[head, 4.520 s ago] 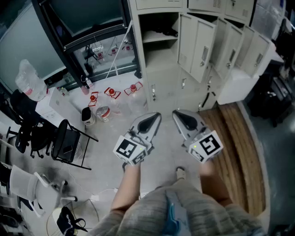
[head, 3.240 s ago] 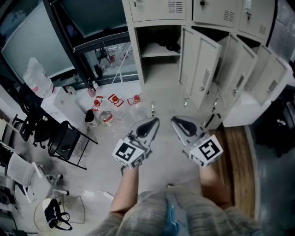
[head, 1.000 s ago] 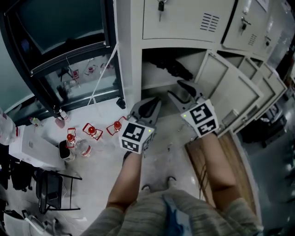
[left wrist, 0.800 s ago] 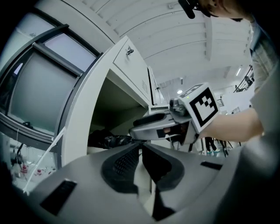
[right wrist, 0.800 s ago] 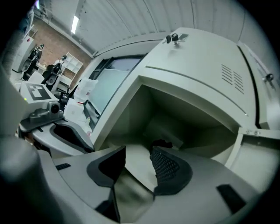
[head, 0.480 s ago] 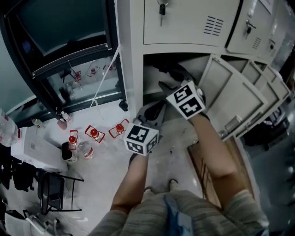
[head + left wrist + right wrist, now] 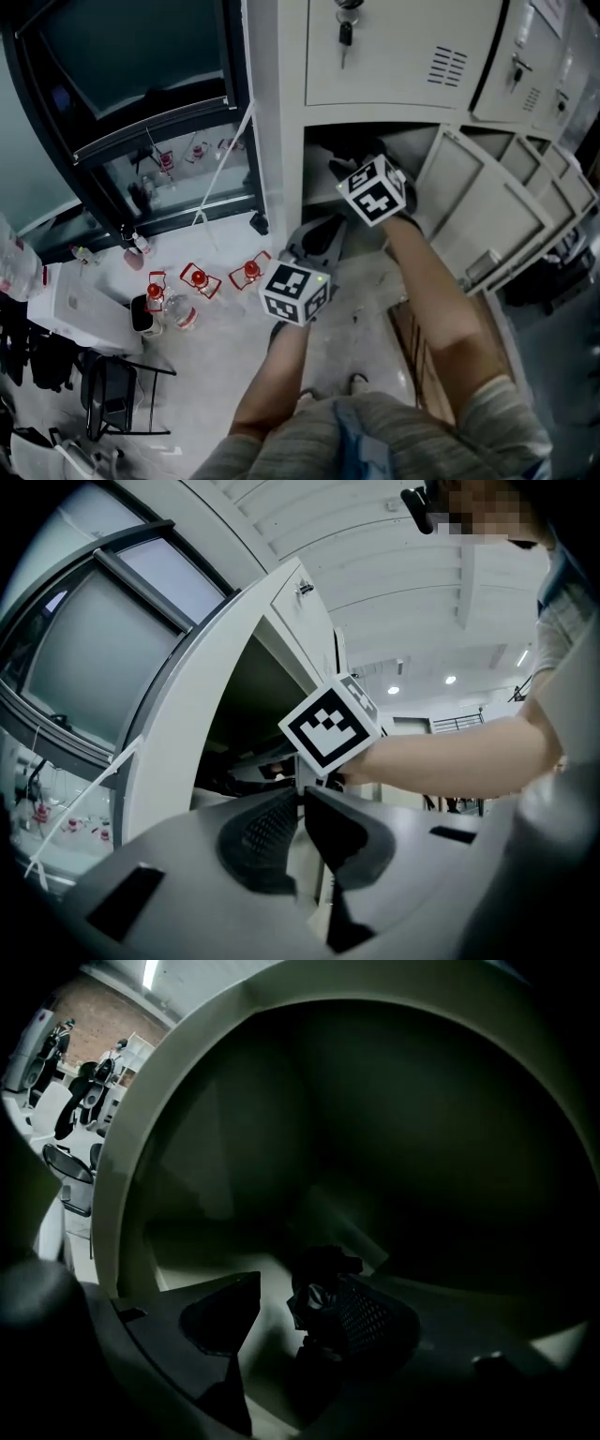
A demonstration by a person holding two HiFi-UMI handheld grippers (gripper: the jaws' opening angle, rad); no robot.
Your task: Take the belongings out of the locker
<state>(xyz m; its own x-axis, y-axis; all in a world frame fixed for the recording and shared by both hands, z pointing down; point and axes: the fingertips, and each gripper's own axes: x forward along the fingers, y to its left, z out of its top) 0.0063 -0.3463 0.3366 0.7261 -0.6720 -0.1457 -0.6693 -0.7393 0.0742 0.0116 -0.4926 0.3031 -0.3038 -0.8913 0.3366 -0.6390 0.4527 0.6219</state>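
A grey locker (image 7: 277, 112) has an open compartment (image 7: 281, 1147) with a dark interior. My right gripper (image 7: 337, 169) reaches into it, its marker cube (image 7: 375, 192) at the opening. In the right gripper view a crumpled black item (image 7: 319, 1290) lies on the compartment floor. My right gripper (image 7: 300, 1283) stands open around it, with the item against the right-hand pad (image 7: 370, 1321). My left gripper (image 7: 330, 228) hangs below and outside the compartment, pointing at the locker. In the left gripper view its jaws meet, so my left gripper (image 7: 302, 795) is shut with nothing in it.
Several locker doors (image 7: 487, 216) stand open to the right. A key (image 7: 345, 33) hangs in the door above. Red-capped containers (image 7: 197, 278) lie on the floor at left, near a black-framed glass partition (image 7: 141, 94) and a folding chair (image 7: 112, 398). A wooden strip (image 7: 412, 347) runs at right.
The person has walked up to the locker. In the last second the right gripper has moved forward into the open compartment, while the left stayed low outside it.
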